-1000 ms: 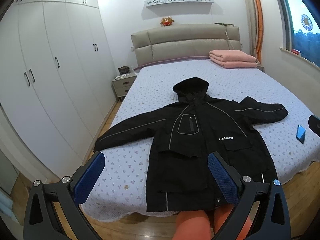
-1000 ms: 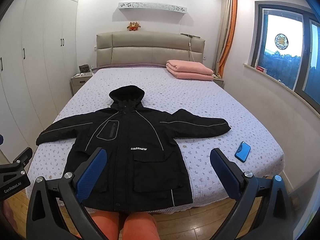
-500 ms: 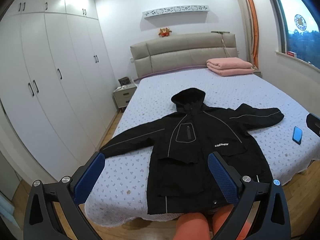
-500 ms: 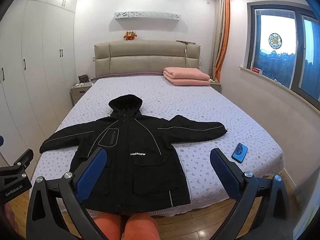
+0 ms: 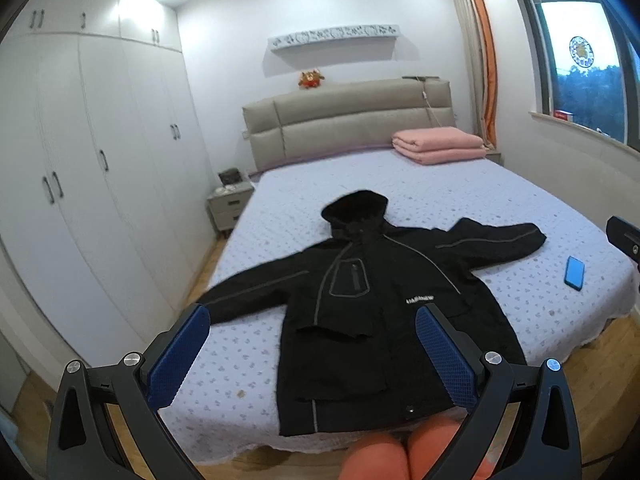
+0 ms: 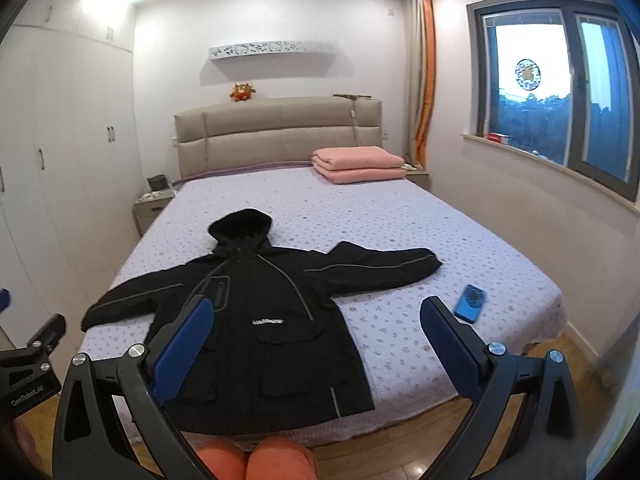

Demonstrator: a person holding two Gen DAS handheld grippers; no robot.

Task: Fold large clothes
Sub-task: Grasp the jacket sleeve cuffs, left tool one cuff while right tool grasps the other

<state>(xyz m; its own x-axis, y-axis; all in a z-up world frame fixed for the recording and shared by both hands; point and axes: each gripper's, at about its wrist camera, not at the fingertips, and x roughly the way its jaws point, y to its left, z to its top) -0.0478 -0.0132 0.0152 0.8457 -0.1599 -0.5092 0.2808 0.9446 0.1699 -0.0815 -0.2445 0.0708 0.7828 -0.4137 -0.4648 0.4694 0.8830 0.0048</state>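
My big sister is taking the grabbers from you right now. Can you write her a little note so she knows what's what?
Left gripper: open, holding nothing, in the air at the foot of the bed.
Right gripper: open, holding nothing, in the air there too.
Black hooded jacket: front up, sleeves spread, hem at the near bed edge.
Blue phone lies right of the jacket, folded pink blanket near the headboard.
Done: jacket laid flat. Left: all the folding.

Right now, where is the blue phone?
The blue phone lies flat on the bed near its right foot corner, just beyond the black jacket's right-hand sleeve cuff, apart from it.
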